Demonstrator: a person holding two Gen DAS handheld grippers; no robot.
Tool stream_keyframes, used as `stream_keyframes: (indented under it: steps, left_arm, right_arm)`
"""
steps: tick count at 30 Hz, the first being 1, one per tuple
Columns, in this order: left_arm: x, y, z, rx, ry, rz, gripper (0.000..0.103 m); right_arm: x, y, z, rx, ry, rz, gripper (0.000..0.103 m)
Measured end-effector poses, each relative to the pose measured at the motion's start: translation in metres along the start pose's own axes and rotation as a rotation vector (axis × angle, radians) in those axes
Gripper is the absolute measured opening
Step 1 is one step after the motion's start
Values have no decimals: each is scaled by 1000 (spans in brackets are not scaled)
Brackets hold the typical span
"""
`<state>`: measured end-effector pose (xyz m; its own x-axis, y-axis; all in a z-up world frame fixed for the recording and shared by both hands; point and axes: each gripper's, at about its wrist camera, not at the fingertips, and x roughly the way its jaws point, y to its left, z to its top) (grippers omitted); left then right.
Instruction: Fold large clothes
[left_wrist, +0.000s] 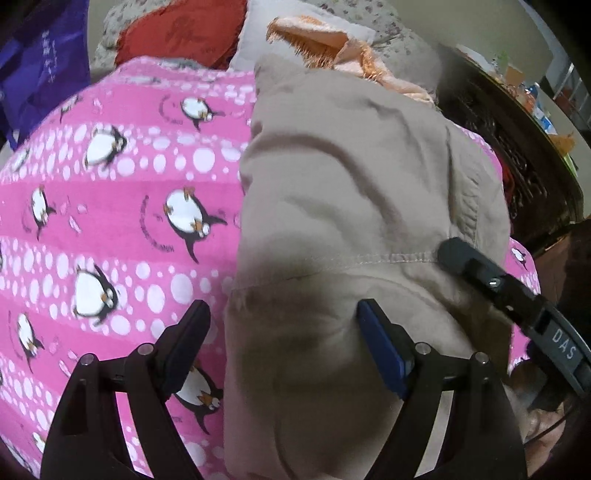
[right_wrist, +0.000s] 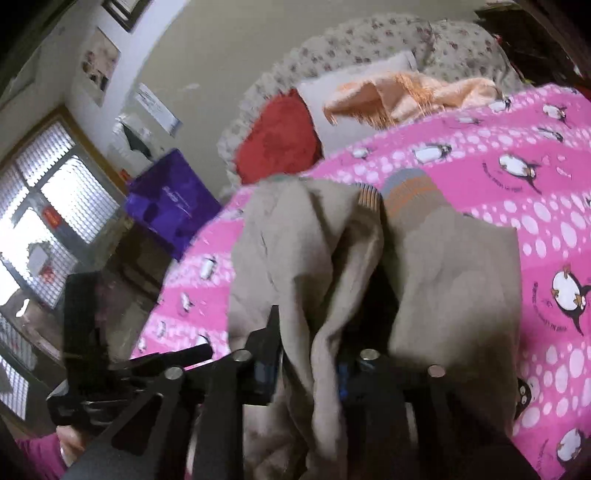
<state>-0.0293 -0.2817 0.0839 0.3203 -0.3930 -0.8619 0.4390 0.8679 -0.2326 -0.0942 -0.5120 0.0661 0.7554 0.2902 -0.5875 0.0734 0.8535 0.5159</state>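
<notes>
Garment: I see a beige jacket lying on the pink penguin blanket; in the left wrist view it fills the frame from centre out to 3 o'clock, with a stitched seam crossing it.
Collar: in the right wrist view a striped grey-and-orange ribbed band sits at the jacket's far end, near 12 o'clock of centre.
Left gripper: my jaws stand wide apart over the jacket's near edge, pressing on nothing; one finger hangs over the blanket at 7 o'clock, the other over the cloth at 5 o'clock.
Right gripper: a bunched fold of the jacket runs between my fingers at 6 o'clock. The jaws sit close around it, but blur keeps me from telling whether the pads press on it.
Cross view: the right gripper's black finger lies on the jacket at 3 o'clock in the left wrist view.
Surroundings: red cushion, white pillow and peach fringed cloth beyond the blanket at 12 o'clock; purple bag at 10 o'clock; window at 9 o'clock.
</notes>
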Motion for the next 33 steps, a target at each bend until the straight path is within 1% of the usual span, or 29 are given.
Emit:
stream_keyframes:
  steps: [1,2,3,4,5,6,8,9,10,12,13,14,16,17,18,20,21,22,23,24,26,28,29,31,32,33]
  left_arm:
    - [1,1,-1,-11,9,-4,83]
    - [0,1,-2,-20,13,-4,83]
    - [-3,1,-1,-20,13,-7,83]
    - [-9,0,0,-8,8,-17,83]
    - [-16,-2,2,7,-8,-24,83]
    - [-24,-5,6,21,-37,-25,83]
    - [-34,-10,12,31,-78,-21,83]
    - [-35,-15,15,34,-83,-32,83]
    - [-31,-21,16,45,-73,-43,83]
    - [-17,-30,12,77,-36,-38,83]
    - [-8,-36,9,94,-22,-29,83]
    - [3,-39,5,109,-7,-11,83]
    - [15,-39,2,110,13,8,83]
    - [18,-36,1,97,15,-2,83]
    - [18,-33,1,85,13,-12,83]
    - [18,-30,3,83,15,-13,83]
    - [18,-31,3,92,15,-8,83]
    - [18,-32,3,99,12,-4,83]
    - [17,-34,2,106,7,-2,83]
    - [17,-36,1,113,1,0,83]
    - [16,-39,-1,119,-11,3,83]
    - [18,-37,-1,114,-15,-3,83]
    - [18,-36,-2,110,-16,-6,84]
    - [20,-33,-3,104,-13,-11,86]
    - [22,-31,-2,103,-4,-18,87]
    - [24,-30,-3,103,4,-23,87]
  right_arm:
    - [9,-5,0,39,28,2,42]
    - [11,-7,-1,53,29,1,28]
    - [8,-7,-1,49,8,-13,6]
    - [0,-6,1,35,-16,-10,6]
    - [-12,-4,3,18,-42,12,5]
    - [-29,0,7,-9,-80,24,5]
    - [-58,4,14,-51,-152,-21,5]
    - [-67,1,18,-54,-175,-46,5]
    - [-72,-6,21,-46,-185,-81,5]
    - [-69,-24,22,-28,-173,-159,5]
    - [-62,-35,20,-10,-149,-176,6]
    - [-47,-51,16,25,-96,-185,7]
    - [-33,-67,6,63,-23,-220,22]
    - [-34,-70,3,68,2,-250,32]
    - [-41,-69,3,63,-6,-269,35]
    - [-68,-60,9,39,-79,-308,35]
    - [-85,-54,15,31,-123,-304,35]
    - [-96,-49,20,30,-147,-282,35]
    - [-105,-43,27,27,-163,-236,35]
    - [-106,-37,32,15,-154,-191,35]
    - [-96,-17,41,-39,-102,-94,35]
    - [-70,-4,46,-66,-55,-69,33]
    - [-55,-4,48,-64,-33,-96,33]
    - [-21,-20,51,-20,9,-188,33]
    - [-6,-34,52,18,24,-214,31]
    - [3,-46,51,50,36,-222,28]
